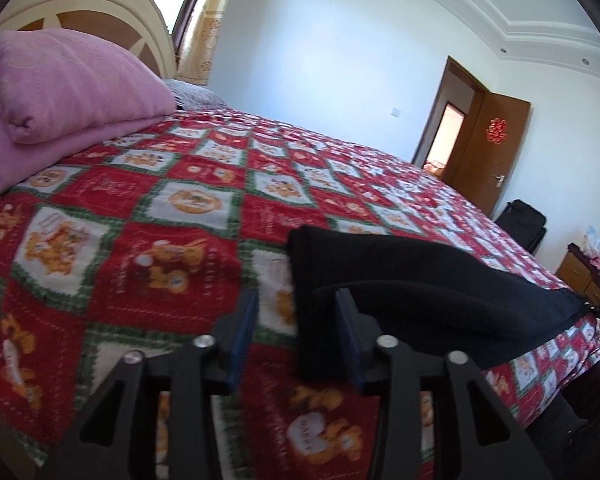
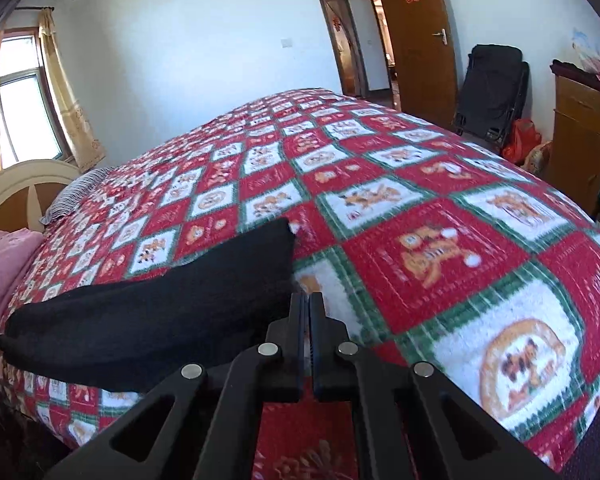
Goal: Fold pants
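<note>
Black pants (image 1: 420, 292) folded on a red checked blanket (image 1: 140, 208), left gripper (image 1: 296, 312) spread with one edge between its fingers, untouched, right gripper (image 2: 309, 300) pressed together, empty.

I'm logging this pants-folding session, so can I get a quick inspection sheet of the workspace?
Surface: bed with a red patterned blanket.
Job's things: black pants lying in a folded band near the bed's edge.
Clutter: folded pink quilt by the headboard.
Grippers: left tongs open, pants edge between the pads, not pinched; right tongs shut, empty, beside the pants' end.
Cables: nothing seen.
Surroundings: open wooden door, window with curtains, wooden cabinet.
</note>
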The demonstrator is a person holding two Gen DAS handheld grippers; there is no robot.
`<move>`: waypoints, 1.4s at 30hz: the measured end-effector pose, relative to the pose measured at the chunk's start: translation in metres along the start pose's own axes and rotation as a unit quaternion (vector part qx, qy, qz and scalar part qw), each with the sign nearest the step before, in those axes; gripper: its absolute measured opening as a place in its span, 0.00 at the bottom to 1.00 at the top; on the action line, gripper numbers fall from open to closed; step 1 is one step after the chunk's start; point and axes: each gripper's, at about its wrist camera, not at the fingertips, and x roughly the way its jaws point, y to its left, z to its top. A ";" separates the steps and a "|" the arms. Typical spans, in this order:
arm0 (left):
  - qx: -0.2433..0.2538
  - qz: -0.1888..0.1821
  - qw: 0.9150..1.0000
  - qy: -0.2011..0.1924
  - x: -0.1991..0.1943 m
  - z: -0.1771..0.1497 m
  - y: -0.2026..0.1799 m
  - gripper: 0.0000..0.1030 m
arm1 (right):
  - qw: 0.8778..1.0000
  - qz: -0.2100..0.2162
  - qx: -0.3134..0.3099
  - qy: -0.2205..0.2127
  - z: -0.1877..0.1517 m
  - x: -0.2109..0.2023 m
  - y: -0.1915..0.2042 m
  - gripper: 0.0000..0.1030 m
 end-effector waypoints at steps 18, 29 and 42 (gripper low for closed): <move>-0.015 0.042 0.999 -0.010 -0.028 -0.005 -0.028 0.64 | 0.981 0.127 -0.145 0.011 -0.017 -0.022 0.176 0.53; 0.016 0.098 0.994 0.045 0.026 -0.011 -0.051 0.66 | 0.923 0.163 -0.346 0.044 -0.097 0.018 0.344 0.47; -0.007 0.098 0.995 0.037 0.037 -0.005 -0.043 0.78 | 0.874 0.107 -0.473 0.029 -0.131 0.044 0.388 0.21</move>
